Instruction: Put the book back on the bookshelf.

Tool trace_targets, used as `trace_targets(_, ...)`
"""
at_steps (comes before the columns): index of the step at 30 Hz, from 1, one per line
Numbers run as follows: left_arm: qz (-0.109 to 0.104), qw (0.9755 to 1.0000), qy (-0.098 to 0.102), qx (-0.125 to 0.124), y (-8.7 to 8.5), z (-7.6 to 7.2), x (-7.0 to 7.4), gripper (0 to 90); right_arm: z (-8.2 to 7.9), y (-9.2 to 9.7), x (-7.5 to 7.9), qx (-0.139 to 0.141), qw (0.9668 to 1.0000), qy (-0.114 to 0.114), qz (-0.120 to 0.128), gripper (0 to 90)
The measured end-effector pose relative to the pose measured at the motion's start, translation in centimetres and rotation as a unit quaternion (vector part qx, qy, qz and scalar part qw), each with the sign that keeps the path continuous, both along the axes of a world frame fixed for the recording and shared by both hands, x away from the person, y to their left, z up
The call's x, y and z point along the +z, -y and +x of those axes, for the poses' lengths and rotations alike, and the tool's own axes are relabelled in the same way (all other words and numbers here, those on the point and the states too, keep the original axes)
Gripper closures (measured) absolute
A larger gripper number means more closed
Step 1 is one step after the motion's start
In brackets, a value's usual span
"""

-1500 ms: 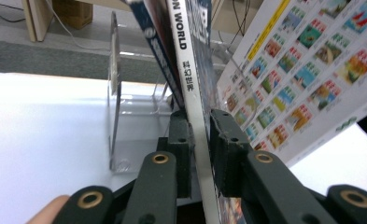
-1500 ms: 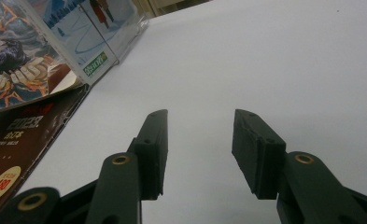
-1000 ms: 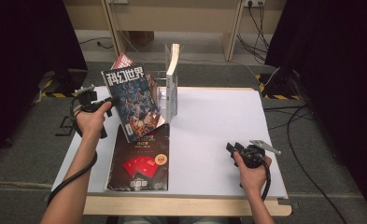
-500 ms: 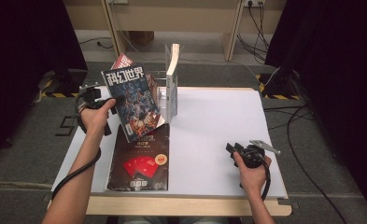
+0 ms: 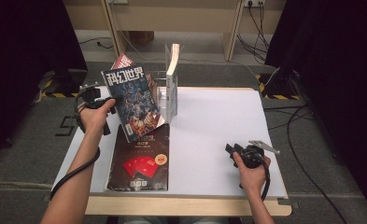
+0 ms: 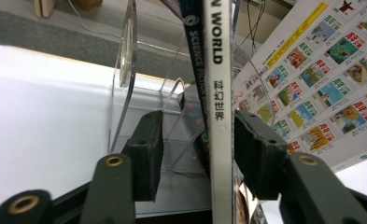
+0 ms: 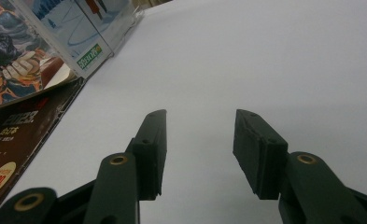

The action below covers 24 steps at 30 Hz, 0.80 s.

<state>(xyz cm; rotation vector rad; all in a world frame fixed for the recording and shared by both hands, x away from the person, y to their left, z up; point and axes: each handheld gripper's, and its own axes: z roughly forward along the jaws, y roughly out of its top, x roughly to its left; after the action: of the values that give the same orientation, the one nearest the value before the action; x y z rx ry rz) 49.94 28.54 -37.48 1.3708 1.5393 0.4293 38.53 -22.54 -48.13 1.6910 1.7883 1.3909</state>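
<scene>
A magazine point(image 5: 132, 100) with a dark illustrated cover stands tilted against a clear acrylic rack point(image 5: 161, 91) at the table's back left. My left gripper point(image 5: 93, 97) is at its left edge. In the left gripper view the white spine point(image 6: 218, 107) runs between the jaws of the left gripper point(image 6: 199, 154). The jaws have just been closing a little. The right pad sits close to the spine and the left pad stands apart from it. My right gripper point(image 5: 230, 150) rests near the front right, and the right gripper point(image 7: 199, 149) is open over bare table.
A dark brown book point(image 5: 141, 161) lies flat in front of the rack. A white book point(image 5: 172, 79) stands upright in the rack, and a red magazine point(image 5: 123, 61) leans behind. The white table point(image 5: 218, 116) stretches right. A page of colourful pictures point(image 6: 321, 70) is close by.
The left hand has shifted only slightly at the magazine's edge. The magazine, the books and the right hand have kept still.
</scene>
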Motion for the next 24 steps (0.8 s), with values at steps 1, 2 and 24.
trace_targets(1,-0.002,1.0000,0.001,-0.002,0.1,0.0,0.0,57.5,0.0,0.0,0.0,0.001,1.0000,-0.001,0.000,55.5)
trace_targets(2,-0.002,1.0000,0.001,-0.004,0.2,0.1,0.0,61.2,0.0,0.0,-0.1,0.001,1.0000,-0.002,0.000,55.5)
trace_targets(24,-0.022,0.9997,0.007,-0.011,0.5,-1.6,0.1,75.9,0.1,-0.2,-0.3,0.004,1.0000,-0.008,0.001,55.4)
